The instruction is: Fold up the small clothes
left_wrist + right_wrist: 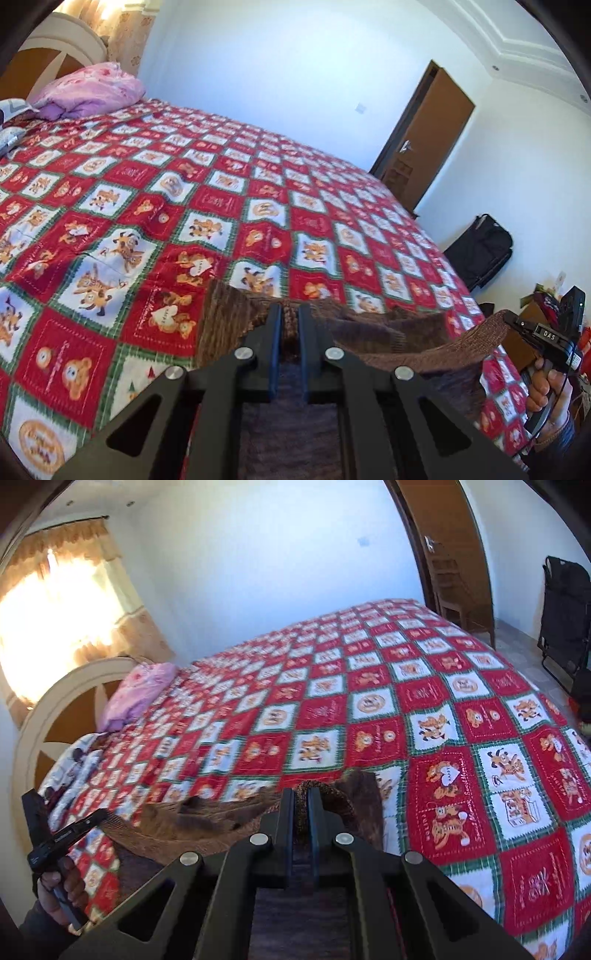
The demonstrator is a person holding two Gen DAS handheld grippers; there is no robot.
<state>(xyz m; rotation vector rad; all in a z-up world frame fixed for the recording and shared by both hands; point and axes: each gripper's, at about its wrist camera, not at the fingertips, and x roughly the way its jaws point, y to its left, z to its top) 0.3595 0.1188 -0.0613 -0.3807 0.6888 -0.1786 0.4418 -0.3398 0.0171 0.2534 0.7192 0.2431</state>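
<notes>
Holding the brown knitted garment (373,332) up by its edge, both tools pinch cloth: the left gripper (289,314) has its fingers pressed together on a fold of the knit, and the right gripper (301,799) is clamped the same way on the other end. The garment hangs between them just above the near edge of the red patchwork bedspread (229,206), sagging in the middle. To do this step well, I judge both ends should be kept level and the span pulled taut, so the cloth lands flat without creases. Each hand grips its handle from below, the right hand (546,391) low at the bed's side, both tools pointing forward across the bed.
</notes>
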